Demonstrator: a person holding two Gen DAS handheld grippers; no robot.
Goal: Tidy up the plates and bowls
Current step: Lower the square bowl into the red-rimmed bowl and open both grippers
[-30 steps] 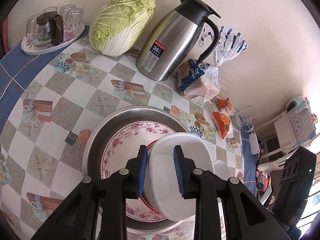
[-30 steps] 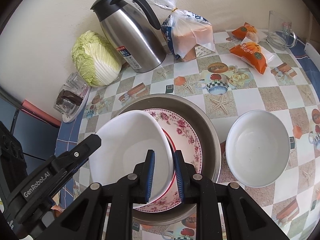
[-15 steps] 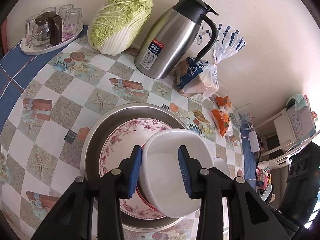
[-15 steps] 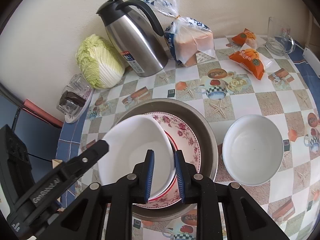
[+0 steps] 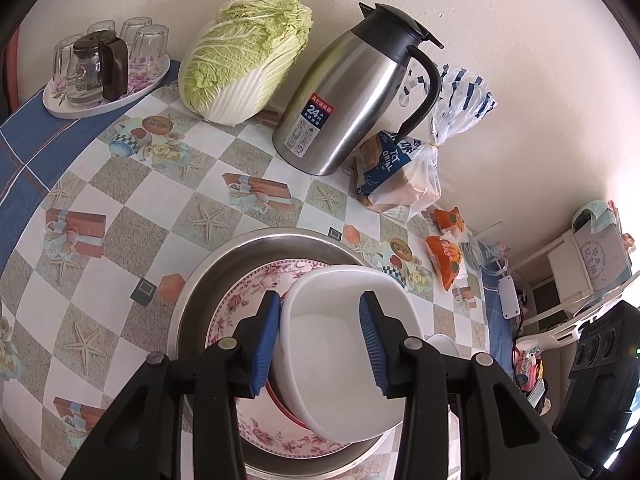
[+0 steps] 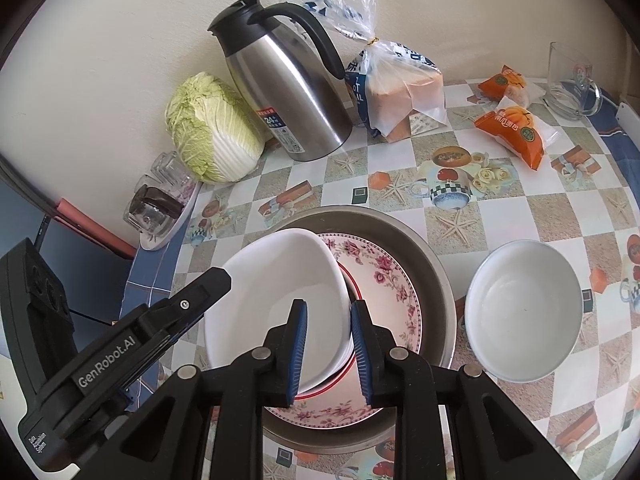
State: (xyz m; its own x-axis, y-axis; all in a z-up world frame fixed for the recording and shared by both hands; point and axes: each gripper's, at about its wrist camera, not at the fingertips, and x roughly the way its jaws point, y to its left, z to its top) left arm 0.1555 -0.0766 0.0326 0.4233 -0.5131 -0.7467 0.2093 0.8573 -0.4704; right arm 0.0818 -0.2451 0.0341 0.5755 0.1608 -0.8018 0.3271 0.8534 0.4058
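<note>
- Two grippers are set around one white bowl [image 6: 276, 300], which sits tilted on the floral plate [image 6: 384, 280] inside the steel basin [image 6: 436, 272].
- Left gripper [image 5: 320, 340]: jaws opening, bowl's near rim between the pads, right pad clear of it.
- Right gripper [image 6: 328, 354]: jaws narrowly apart, straddling the bowl's rim; contact cannot be told.
- A second white bowl [image 6: 524, 312] is placed on the table beside the basin.

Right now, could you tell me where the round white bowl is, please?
In the right wrist view, the round white bowl stands on the checked tablecloth, just right of the steel basin and apart from the stacked dishes.
</note>
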